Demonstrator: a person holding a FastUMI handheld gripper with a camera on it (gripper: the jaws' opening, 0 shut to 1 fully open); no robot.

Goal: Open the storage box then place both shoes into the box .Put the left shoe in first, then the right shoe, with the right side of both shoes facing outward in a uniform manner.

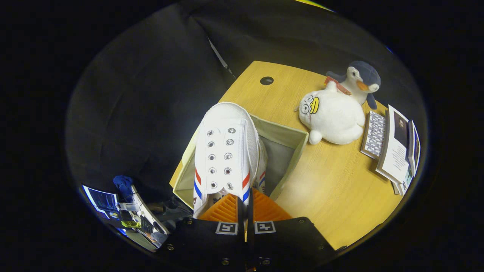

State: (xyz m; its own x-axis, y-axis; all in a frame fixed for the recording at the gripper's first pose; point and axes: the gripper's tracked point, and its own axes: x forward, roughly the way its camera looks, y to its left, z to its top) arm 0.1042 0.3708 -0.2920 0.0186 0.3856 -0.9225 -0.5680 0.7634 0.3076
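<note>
While no writing reads clearly, gripper (245, 211) fingers pinch the white shoe (224, 151), red-and-blue striped, above the open box (291, 151) ahead.

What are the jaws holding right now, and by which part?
The gripper is shut on the white shoe, pinching it at the heel end; it hangs toe-forward over the open storage box.

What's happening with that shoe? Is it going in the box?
A hand-held gripper has its jaws closed on the white shoe, gripping it at the heel end. The shoe, with red and blue stripes, hangs toe forward over the open storage box on the wooden table. A second striped shoe seems to be inside the box already, beside it. Two plush toys and some books lie further along the table.
</note>
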